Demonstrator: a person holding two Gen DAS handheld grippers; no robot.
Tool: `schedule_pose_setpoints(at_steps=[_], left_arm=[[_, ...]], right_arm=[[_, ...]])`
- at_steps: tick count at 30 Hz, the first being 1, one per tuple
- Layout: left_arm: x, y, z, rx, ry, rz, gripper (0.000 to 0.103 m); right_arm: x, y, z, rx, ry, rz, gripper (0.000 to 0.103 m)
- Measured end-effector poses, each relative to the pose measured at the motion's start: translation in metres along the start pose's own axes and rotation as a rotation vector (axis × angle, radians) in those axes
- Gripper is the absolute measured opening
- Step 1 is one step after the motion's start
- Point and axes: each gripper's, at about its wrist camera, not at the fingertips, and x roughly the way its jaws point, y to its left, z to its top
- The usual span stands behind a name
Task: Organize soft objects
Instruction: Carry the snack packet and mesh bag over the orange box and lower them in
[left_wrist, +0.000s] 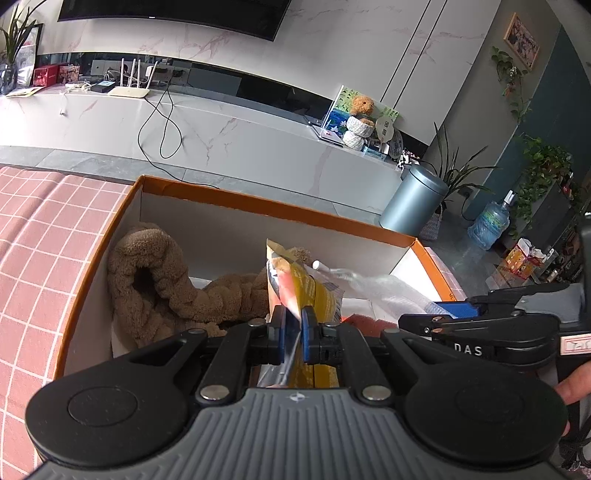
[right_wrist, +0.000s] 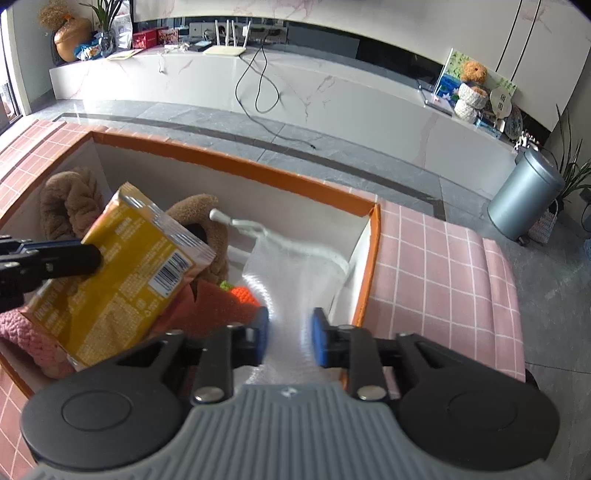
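Pinching a flat yellow foil snack packet (left_wrist: 295, 291) by its lower edge, my left gripper (left_wrist: 293, 332) is holding it upright above the orange-rimmed white cardboard box (right_wrist: 236, 162). My right gripper (right_wrist: 288, 336) is standing partly open with a blurred white mesh drawstring bag (right_wrist: 295, 266) between its fingers, seemingly unpressed. The packet's long axis is pointing away from the left fingers, over brown fleece slippers (left_wrist: 155, 280).

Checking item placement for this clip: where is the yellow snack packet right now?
The yellow snack packet is clamped in the left gripper above the orange-rimmed box, left in the right wrist view, over the brown plush slippers.
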Motion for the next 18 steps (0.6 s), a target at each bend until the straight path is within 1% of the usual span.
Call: schedule_pose_setpoints(at_steps=[7,12,14,15,16,18], left_arm=[[0.008,-0.008,-0.002,0.037,0.057,0.03,0.009],[0.011,-0.013,-0.003,0.082,0.077,0.08,0.017],[0.011,-0.017,-0.004,0.108,0.081,0.11,0.028],[0.01,-0.018,-0.004,0.113,0.078,0.118,0.031],[0.008,-0.019,-0.004,0.115,0.072,0.123,0.038],[0.004,-0.02,-0.002,0.112,0.056,0.136,0.042]], right_arm=[[-0.018,-0.006,-0.005,0.056,-0.031,0.009,0.033],[-0.023,-0.004,-0.01,0.052,-0.045,0.017,0.033],[-0.025,-0.001,-0.012,0.048,-0.048,0.02,0.034],[-0.026,-0.001,-0.013,0.046,-0.05,0.022,0.037],[-0.028,0.0,-0.013,0.044,-0.053,0.023,0.039],[-0.032,0.002,-0.013,0.039,-0.062,0.021,0.05]])
